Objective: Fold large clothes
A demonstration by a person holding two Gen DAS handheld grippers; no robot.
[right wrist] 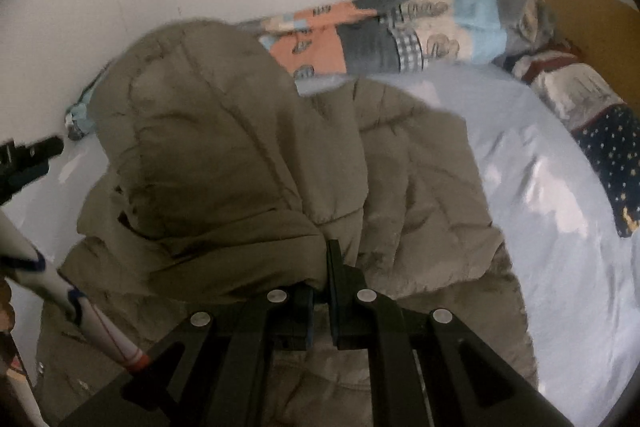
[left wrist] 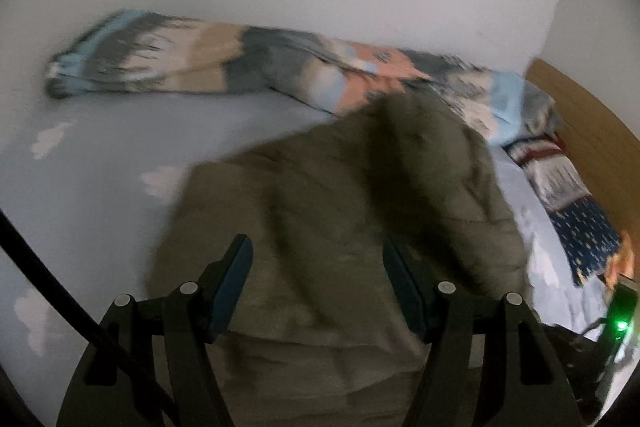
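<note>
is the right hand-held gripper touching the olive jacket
Touching. The right wrist view shows the right hand-held gripper shut, with a fold of the olive puffer jacket pinched between its fingers and lifted over the rest.

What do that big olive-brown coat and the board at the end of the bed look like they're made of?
The coat looks like thin, matte woven fabric over soft padding: stitched seams divide it into puffy quilted panels, and it crumples easily. Whether the shell is nylon or cotton is unclear. The board looks like wood or wood-look laminate: flat, tan, smooth, with faint straight grain lines.
</note>
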